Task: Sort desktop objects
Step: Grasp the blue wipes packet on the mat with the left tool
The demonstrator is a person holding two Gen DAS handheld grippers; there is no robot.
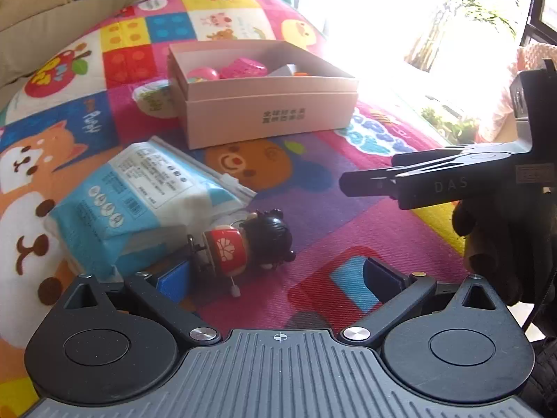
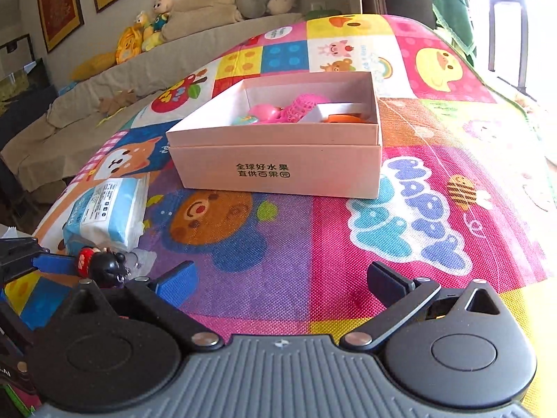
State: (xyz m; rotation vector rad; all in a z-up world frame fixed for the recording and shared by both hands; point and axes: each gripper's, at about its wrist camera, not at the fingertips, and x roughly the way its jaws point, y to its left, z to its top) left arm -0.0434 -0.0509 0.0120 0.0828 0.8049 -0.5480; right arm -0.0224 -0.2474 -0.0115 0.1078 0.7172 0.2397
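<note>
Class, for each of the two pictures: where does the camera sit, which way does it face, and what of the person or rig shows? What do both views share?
Left wrist: on the left gripper, low over the play mat, facing the doll keychain; the right gripper and a gloved hand show.
Right wrist: on the right gripper, facing the pink box; the left gripper's blue finger shows.
Shared: box, tissue pack, doll, mat.

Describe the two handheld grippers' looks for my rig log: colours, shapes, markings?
Both match: ribbed grey housing, two round black discs, silver pivot screws, black link arms. The left gripper and right gripper each have one blue pad and one darker fingertip. White "DAS" lettering marks the right gripper's side; a dark glove holds it.
</note>
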